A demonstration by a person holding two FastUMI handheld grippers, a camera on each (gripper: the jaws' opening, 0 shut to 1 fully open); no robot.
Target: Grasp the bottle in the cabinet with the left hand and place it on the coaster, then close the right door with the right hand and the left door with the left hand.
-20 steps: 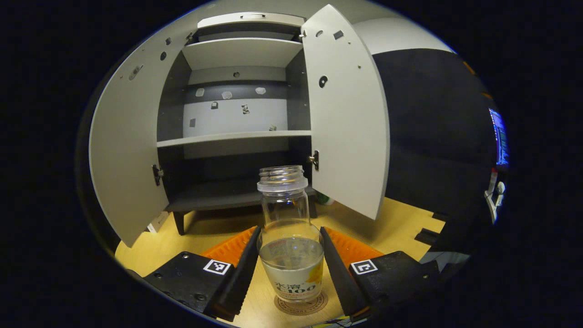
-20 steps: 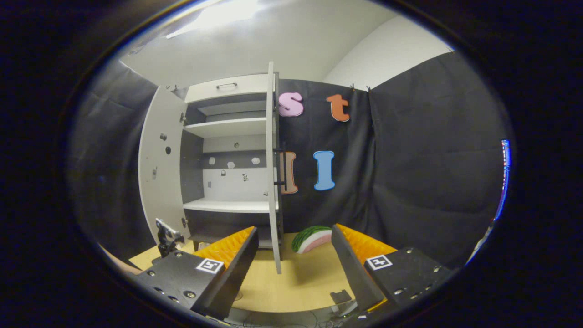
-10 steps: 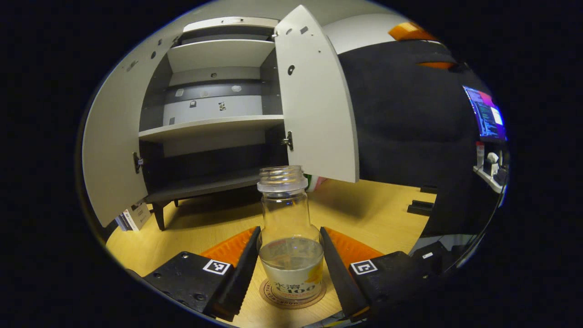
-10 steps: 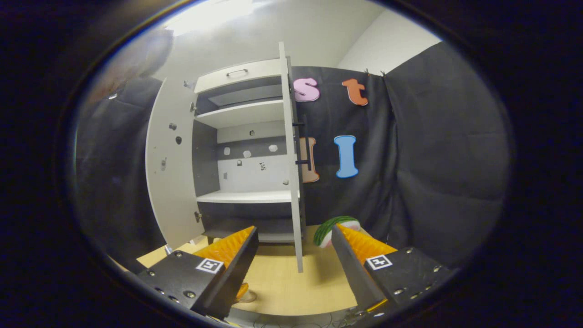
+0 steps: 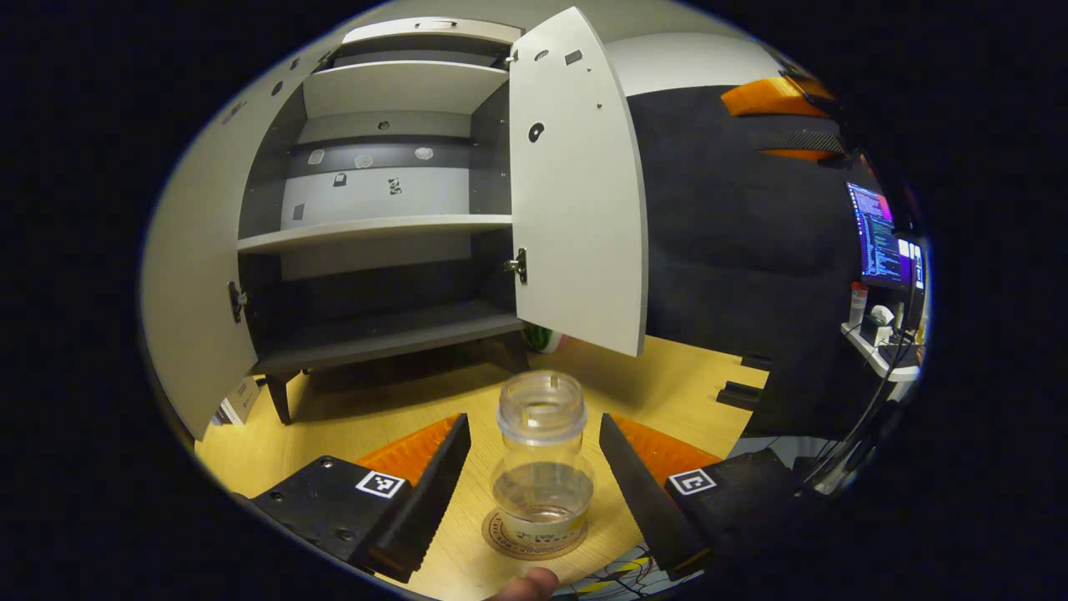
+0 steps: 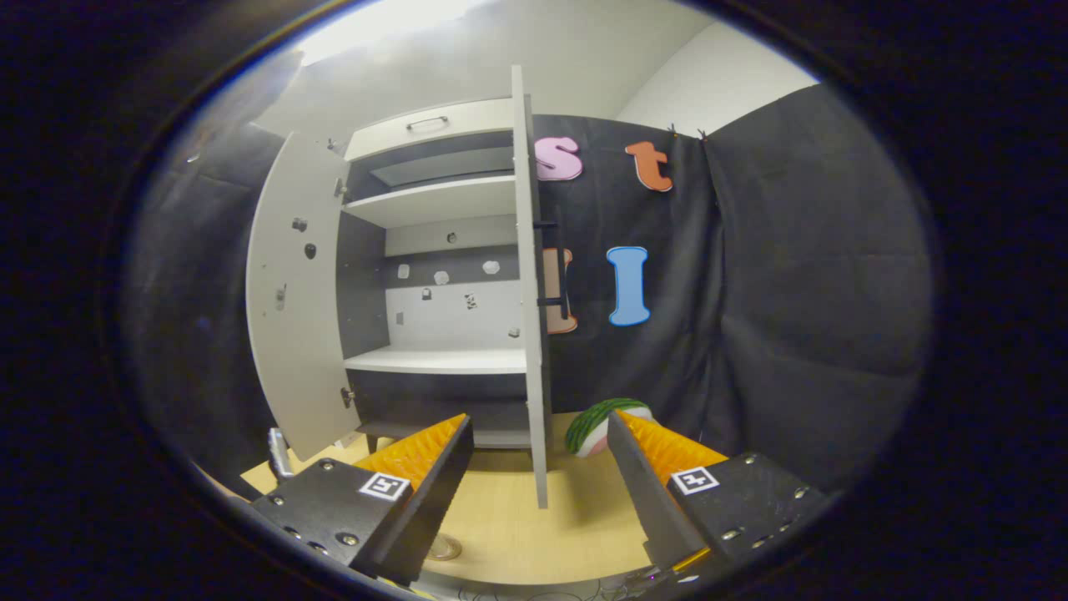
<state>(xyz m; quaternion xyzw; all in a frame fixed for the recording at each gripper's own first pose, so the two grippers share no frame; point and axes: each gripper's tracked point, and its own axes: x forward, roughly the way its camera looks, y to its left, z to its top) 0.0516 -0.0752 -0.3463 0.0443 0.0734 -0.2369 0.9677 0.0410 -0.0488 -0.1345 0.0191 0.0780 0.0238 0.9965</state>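
Left gripper spread, bottle free between fingers on coaster; careless retreat could clip neck, topple it. Right gripper spread, empty, right door edge-on ahead

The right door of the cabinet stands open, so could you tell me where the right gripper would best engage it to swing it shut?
Probably the free front edge of the right door, near mid-height, from its outer face, where the dark bar handle sits. The panel shows edge-on ahead of the right gripper, whose fingers are spread; hinges lie at the cabinet side, so pushing far from them gives most leverage.
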